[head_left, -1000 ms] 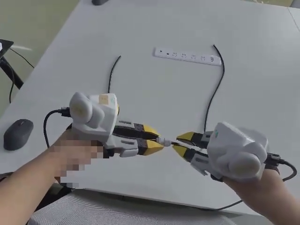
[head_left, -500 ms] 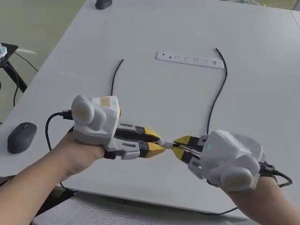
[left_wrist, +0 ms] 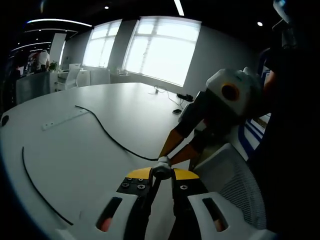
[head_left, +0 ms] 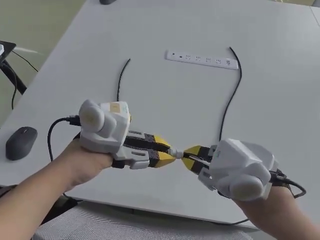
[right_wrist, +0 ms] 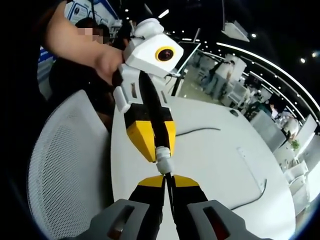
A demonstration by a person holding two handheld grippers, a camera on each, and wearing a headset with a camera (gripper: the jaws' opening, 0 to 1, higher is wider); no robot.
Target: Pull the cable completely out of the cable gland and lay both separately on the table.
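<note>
1. Evidently the pulling step was in hand: the left tool (head_left: 169, 153) was clenched on the white cable gland (head_left: 176, 152). The right tool (head_left: 186, 155) was clenched on the black cable (head_left: 231, 100) just beside the gland's mouth.
2. Both tools were held tip to tip above the near part of the worktop (head_left: 165, 110), so the gland and the gripped stretch of cable hung in the air between them.
3. The rest of the cable trailed away across the worktop, its far end lying near the power strip (head_left: 201, 59).
4. I judged the cable not yet free, since it ran straight into the gland with no gap to be seen between the 2.
5. The next move, as I judged it, called for the 2 tools to draw apart along the cable's line, with the left holding the gland steady. A fresh grip further along the cable might be needed if the end did not clear in 1 pull.
6. Only after that could each part be laid on the worktop, well apart.
</note>
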